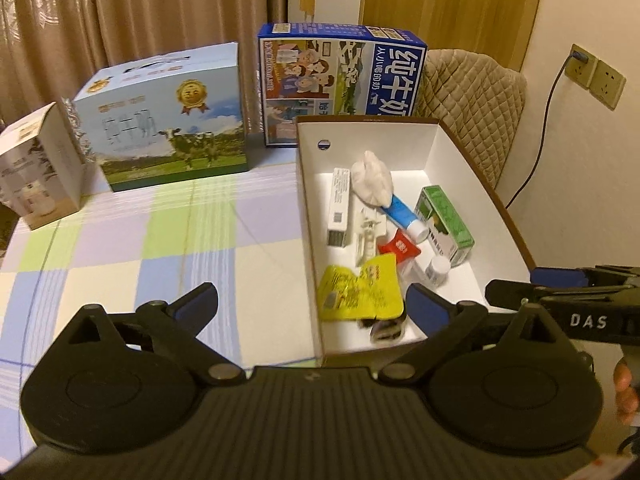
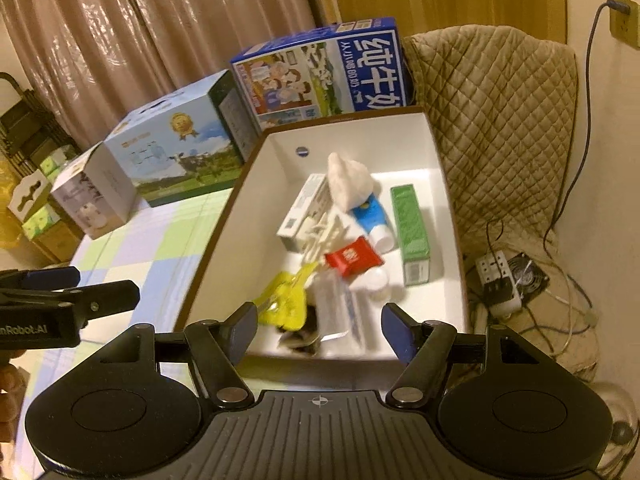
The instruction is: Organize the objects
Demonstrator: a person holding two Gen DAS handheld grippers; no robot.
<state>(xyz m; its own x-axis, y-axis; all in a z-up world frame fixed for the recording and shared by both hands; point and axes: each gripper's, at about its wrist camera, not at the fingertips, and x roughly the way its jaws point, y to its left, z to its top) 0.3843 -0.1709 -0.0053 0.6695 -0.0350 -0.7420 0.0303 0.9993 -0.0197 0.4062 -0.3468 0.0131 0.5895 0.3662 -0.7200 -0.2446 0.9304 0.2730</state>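
White cardboard lines the open box (image 1: 452,148) that sits on my checked tabletop (image 1: 168,240), and nearly everything I am sorting already lies inside it. From my left view I see a long white carton (image 1: 339,208) along the box's left wall, a crumpled white cloth (image 1: 372,178) resting over the upper end of a blue and white tube (image 1: 404,214), a green carton (image 1: 444,226) to the right, a red sachet (image 1: 400,249), a small white bottle (image 1: 436,268) and a yellow packet (image 1: 360,294) at the near end. A dark, blurred item (image 1: 386,328) lies just below the yellow packet; I cannot tell what it is. My left gripper (image 1: 312,300) has its jaws spread wide with nothing between them, one over the tabletop and the other over the box. My right gripper (image 2: 320,326) hangs over the box's near edge, jaws apart and gripping nothing. Behind the box stand a blue milk carton (image 1: 340,88), a pale blue cow-print box (image 1: 168,120) and a small white box (image 1: 40,168), in front of brown curtains (image 1: 120,20).
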